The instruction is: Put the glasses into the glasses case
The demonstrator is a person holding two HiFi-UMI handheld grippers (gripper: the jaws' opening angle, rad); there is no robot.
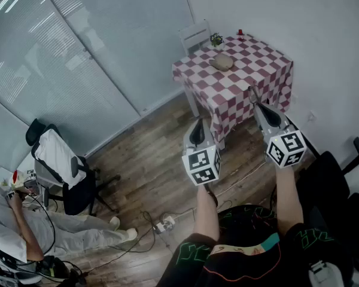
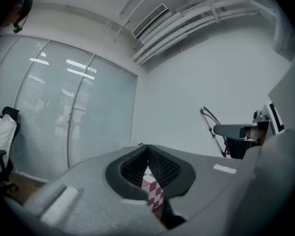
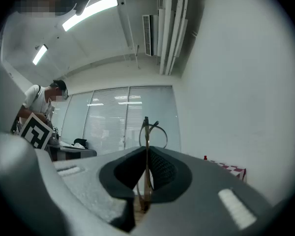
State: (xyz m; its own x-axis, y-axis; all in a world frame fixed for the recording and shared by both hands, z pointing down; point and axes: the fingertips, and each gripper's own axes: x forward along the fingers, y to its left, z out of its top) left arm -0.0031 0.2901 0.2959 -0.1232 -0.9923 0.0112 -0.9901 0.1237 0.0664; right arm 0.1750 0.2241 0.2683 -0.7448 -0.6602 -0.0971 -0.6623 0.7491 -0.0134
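Tongs on the right (image 3: 146, 151) pinch the glasses (image 3: 148, 130) edge-on, the thin frame standing up from between the jaws. Left tongs (image 2: 146, 147) are closed on nothing. In the head view both hang at centre right over the wooden floor (image 1: 146, 160), apart from the checkered surface (image 1: 245, 79) in the upper right, where a rounded tan object (image 1: 222, 61) lies.

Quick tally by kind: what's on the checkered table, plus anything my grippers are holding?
Glasses case, on the table: 1
Small potted plant: 1
Small red object: 1
Glasses, clamped in the right gripper: 1
Left gripper holds nothing: 0
Total: 4
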